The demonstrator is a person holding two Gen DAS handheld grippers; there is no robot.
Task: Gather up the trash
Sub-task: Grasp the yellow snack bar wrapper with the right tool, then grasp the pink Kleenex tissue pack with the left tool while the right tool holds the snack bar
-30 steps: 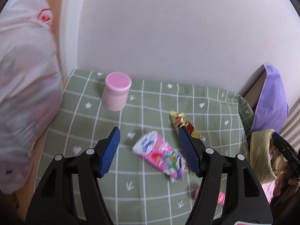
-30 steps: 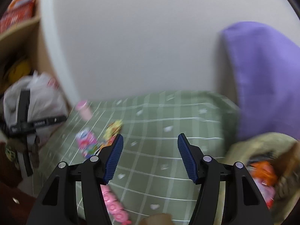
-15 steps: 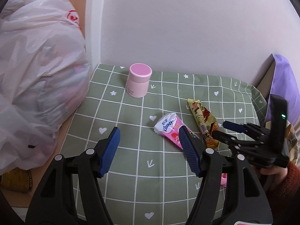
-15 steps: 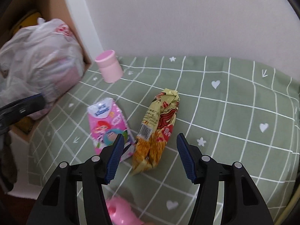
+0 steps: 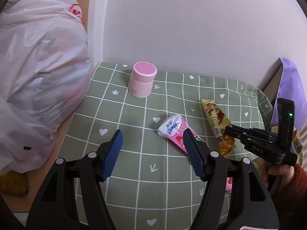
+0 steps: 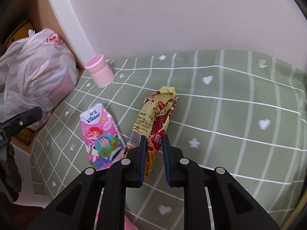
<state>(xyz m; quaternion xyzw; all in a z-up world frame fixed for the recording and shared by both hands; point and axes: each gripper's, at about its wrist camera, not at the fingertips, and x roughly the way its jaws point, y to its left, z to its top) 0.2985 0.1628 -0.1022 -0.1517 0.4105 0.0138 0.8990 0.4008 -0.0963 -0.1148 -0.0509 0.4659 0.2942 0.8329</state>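
A crumpled yellow snack wrapper (image 6: 159, 113) lies on the green checked cloth (image 6: 239, 115); it also shows in the left wrist view (image 5: 214, 115). My right gripper (image 6: 154, 147) has its jaws closed in on the wrapper's near end, which lies flat on the cloth. A pink Kleenex tissue pack (image 6: 99, 134) lies just left of it, also seen in the left wrist view (image 5: 172, 130). My left gripper (image 5: 151, 151) is open and empty above the cloth, its right finger over the pack's near end.
A pink lidded jar (image 5: 143, 82) stands at the back of the cloth (image 5: 134, 172). A full white plastic bag (image 5: 34, 80) bulges at the left edge. A purple cushion (image 5: 289, 88) sits at the right. A small pink object (image 5: 229, 184) lies near the front.
My right gripper has moved forward over the wrapper and its jaws have narrowed from wide open to pinching the wrapper's near end. The left gripper barely moved and stays open.
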